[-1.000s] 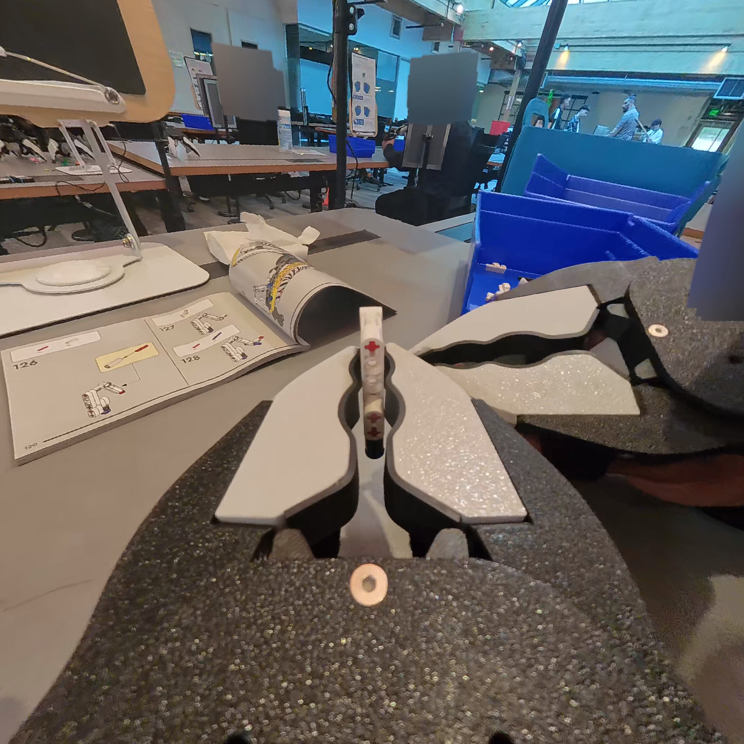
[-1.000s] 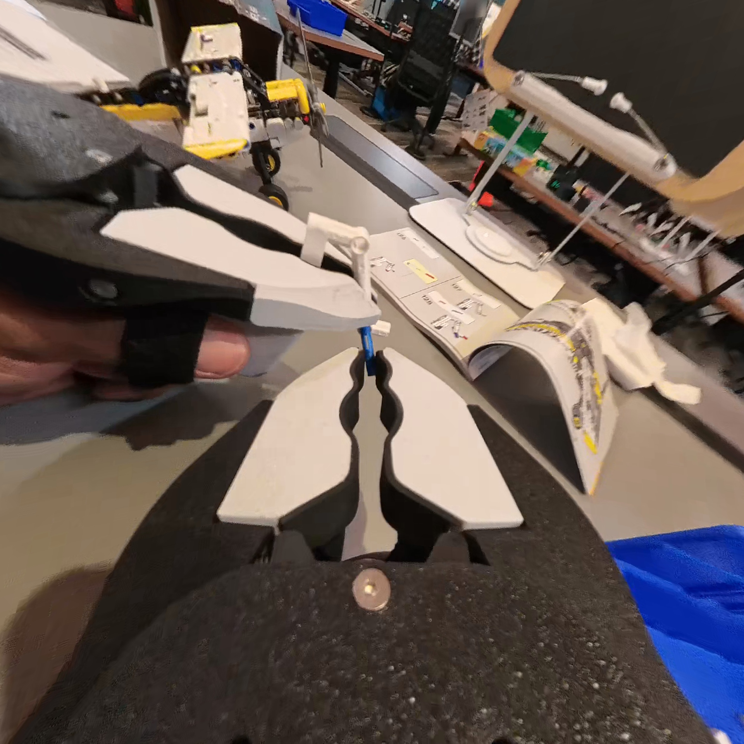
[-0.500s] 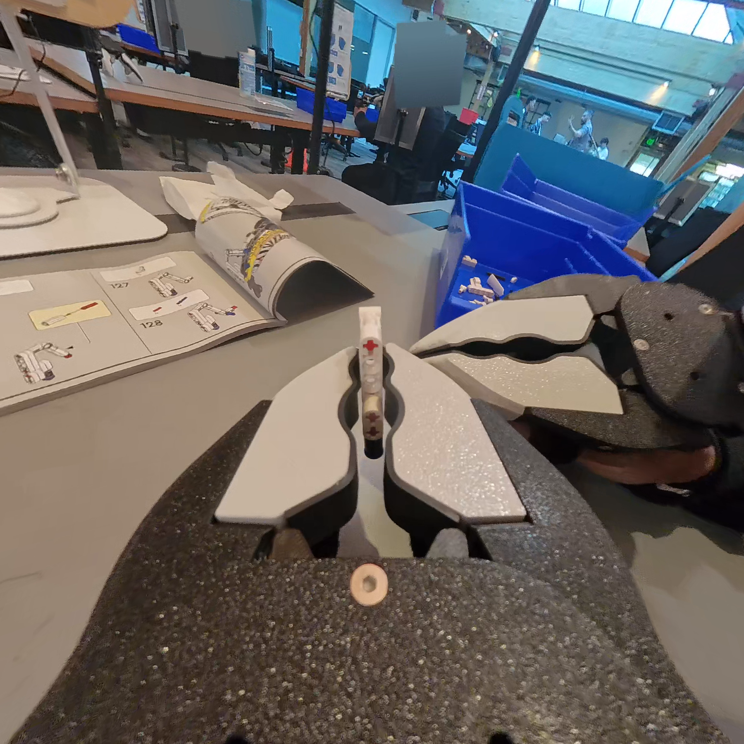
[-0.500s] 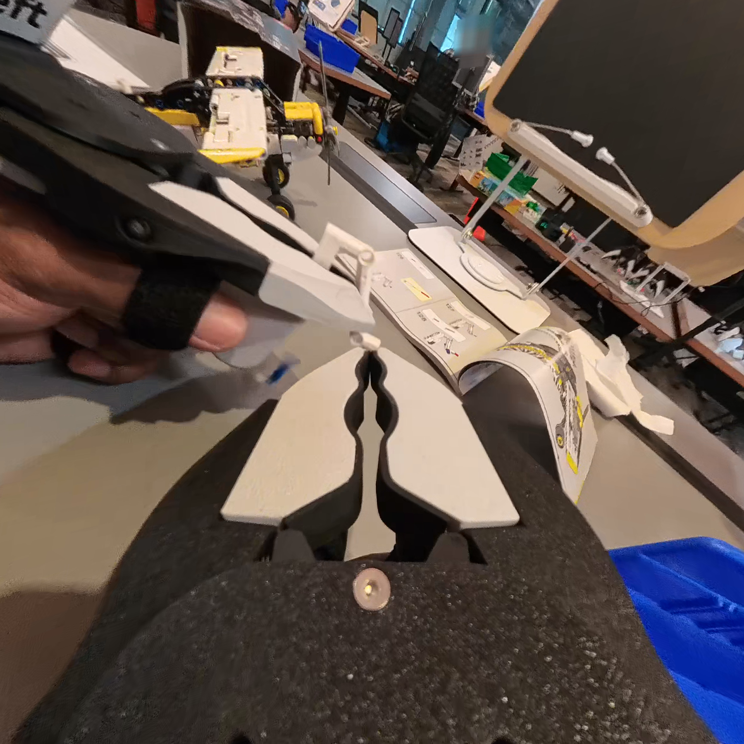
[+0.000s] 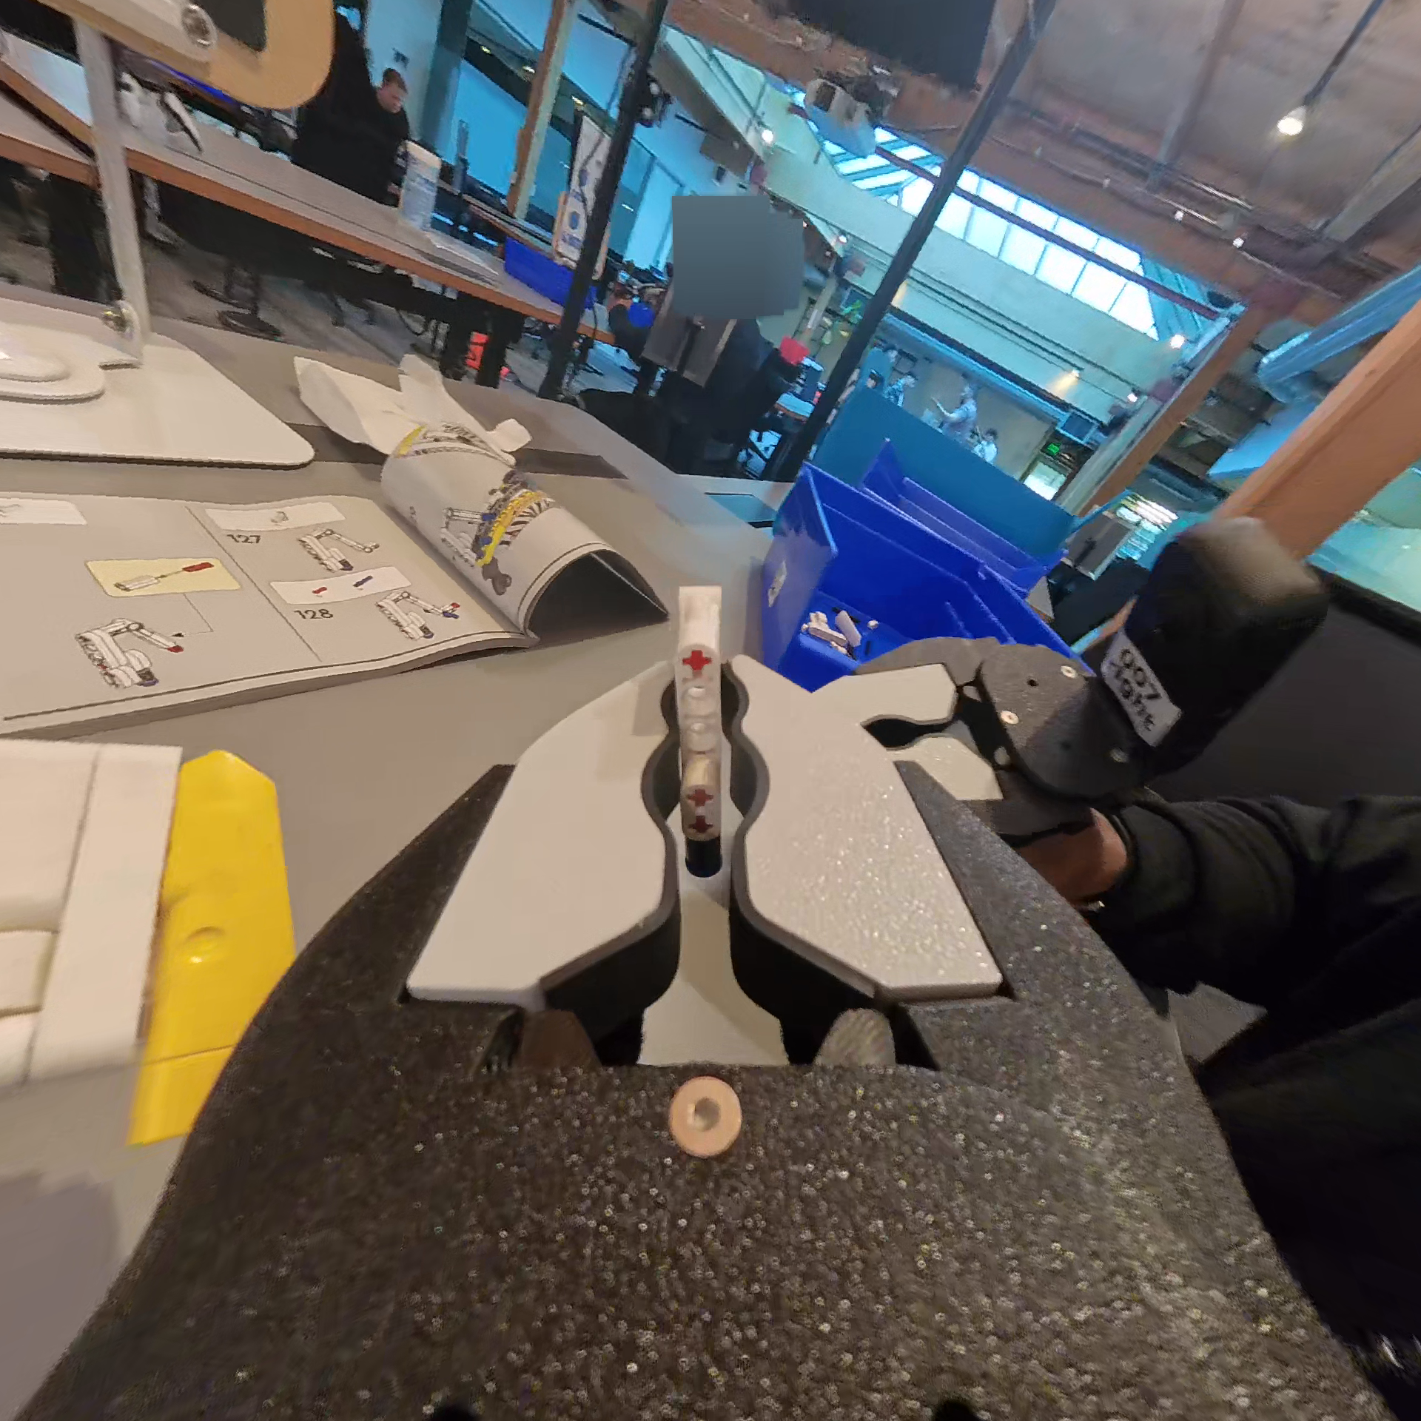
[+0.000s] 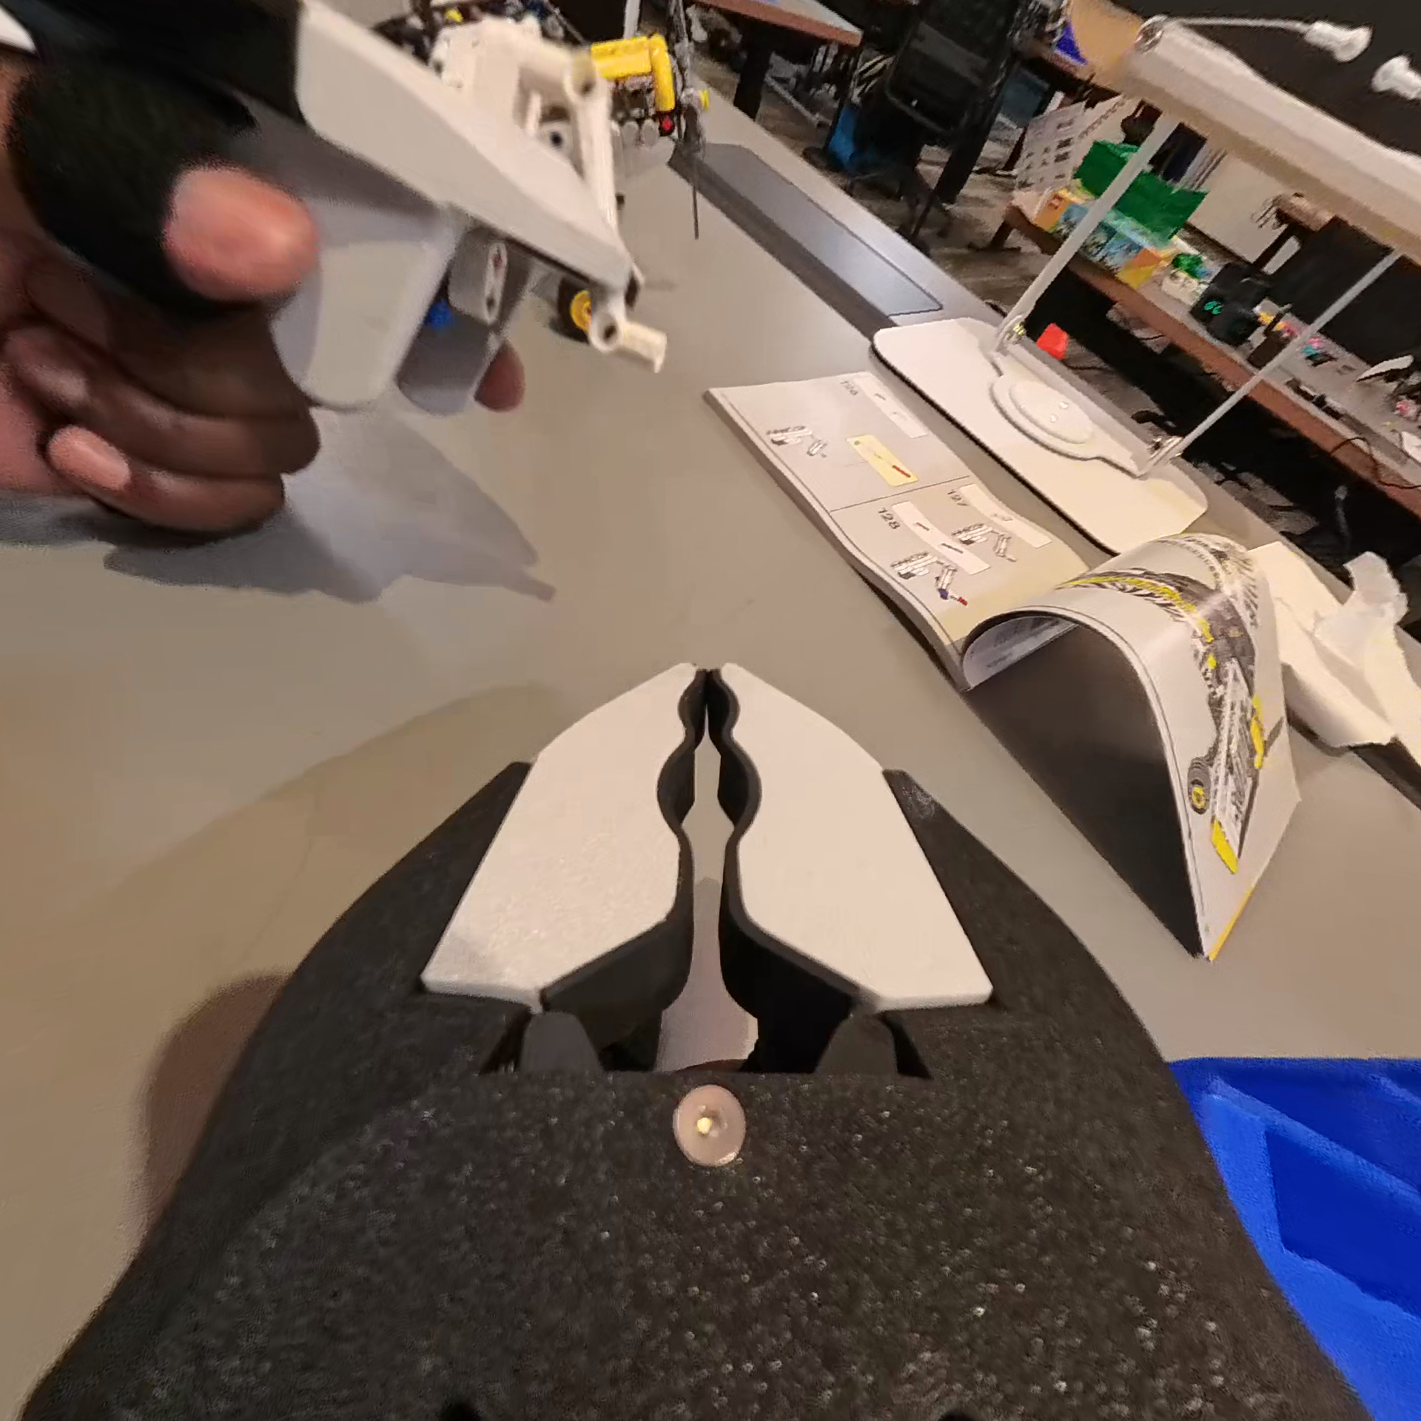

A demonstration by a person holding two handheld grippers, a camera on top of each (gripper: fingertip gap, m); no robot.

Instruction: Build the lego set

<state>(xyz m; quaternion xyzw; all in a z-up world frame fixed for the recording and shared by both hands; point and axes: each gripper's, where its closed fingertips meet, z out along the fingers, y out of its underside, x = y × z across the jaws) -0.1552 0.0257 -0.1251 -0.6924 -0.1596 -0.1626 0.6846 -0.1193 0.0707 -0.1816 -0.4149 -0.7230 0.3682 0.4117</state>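
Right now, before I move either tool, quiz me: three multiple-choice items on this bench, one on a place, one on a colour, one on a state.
1. Where is the blue bin?
A. Right of the open booklet
B. On top of the booklet
C. Under the lamp base

2. What colour are the cross marks on the white beam in the left tool?
A. Green
B. Red
C. Black

3. How is the right tool?
A. Wide open
B. Shut on a yellow brick
C. Shut, nothing between its fingertips

Key: 1 A, the left wrist view shows the bin right of the booklet. 2 B, the crosses show red. 3 C, its tips meet over bare table.
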